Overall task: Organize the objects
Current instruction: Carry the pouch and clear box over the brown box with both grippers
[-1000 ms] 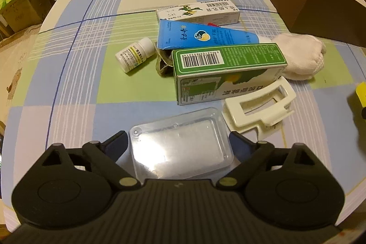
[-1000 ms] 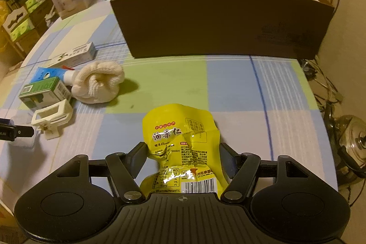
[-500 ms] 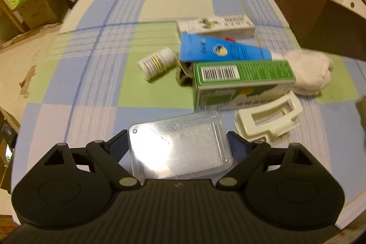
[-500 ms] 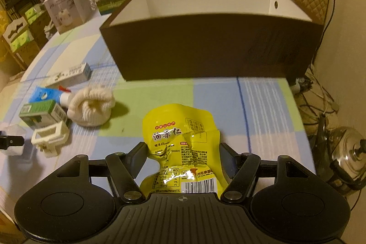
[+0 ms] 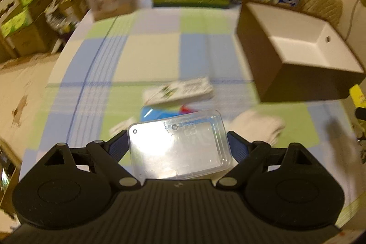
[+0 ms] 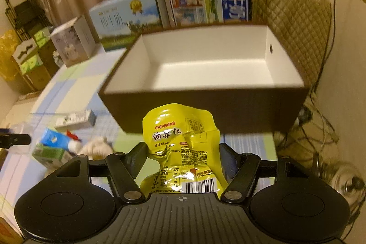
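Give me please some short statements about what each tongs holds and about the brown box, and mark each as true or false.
1. The left tongs hold a clear plastic case. True.
2. The right tongs hold a green carton. False: they grip a yellow snack packet.
3. The brown box has a white inside with nothing visible in it. True.
4. The clear plastic case lies flat on the table. False: it is lifted above the checked tablecloth.
5. The white cloth bundle is inside the box. False: it lies on the table.
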The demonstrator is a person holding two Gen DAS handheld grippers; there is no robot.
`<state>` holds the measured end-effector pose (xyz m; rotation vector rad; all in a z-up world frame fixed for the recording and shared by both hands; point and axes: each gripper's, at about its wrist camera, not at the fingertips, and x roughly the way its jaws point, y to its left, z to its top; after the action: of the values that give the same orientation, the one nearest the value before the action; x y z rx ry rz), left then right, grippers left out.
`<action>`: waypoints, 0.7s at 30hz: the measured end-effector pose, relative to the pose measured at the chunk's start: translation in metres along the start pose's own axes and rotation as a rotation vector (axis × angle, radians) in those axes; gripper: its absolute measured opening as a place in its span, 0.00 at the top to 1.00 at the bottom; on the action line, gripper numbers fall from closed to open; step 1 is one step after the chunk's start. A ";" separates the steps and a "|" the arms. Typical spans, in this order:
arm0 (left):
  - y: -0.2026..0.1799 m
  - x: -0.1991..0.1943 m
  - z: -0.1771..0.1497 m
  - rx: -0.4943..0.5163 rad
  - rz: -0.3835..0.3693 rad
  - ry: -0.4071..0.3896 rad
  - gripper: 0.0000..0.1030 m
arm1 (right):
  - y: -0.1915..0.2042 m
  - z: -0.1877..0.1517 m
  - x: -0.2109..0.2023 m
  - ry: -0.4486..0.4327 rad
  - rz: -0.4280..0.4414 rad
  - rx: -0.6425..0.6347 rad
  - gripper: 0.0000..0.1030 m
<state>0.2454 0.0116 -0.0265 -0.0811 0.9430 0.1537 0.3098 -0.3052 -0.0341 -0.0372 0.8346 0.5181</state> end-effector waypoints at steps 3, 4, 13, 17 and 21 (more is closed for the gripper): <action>-0.025 0.000 0.021 0.027 -0.044 -0.039 0.15 | -0.005 0.019 -0.003 -0.027 0.024 -0.011 0.37; -0.032 0.001 0.029 0.033 -0.059 -0.048 0.15 | -0.007 0.026 -0.002 -0.034 0.033 -0.010 0.37; -0.114 0.030 0.097 0.084 -0.172 -0.085 0.15 | -0.037 0.085 0.022 -0.088 0.043 -0.009 0.37; -0.151 0.050 0.123 0.106 -0.207 -0.078 0.15 | -0.054 0.104 0.043 -0.086 0.041 -0.001 0.37; -0.181 0.076 0.135 0.133 -0.214 -0.048 0.15 | -0.073 0.116 0.068 -0.043 0.033 0.013 0.37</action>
<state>0.4277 -0.1412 -0.0090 -0.0546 0.8881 -0.1050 0.4617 -0.3135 -0.0161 -0.0005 0.7976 0.5424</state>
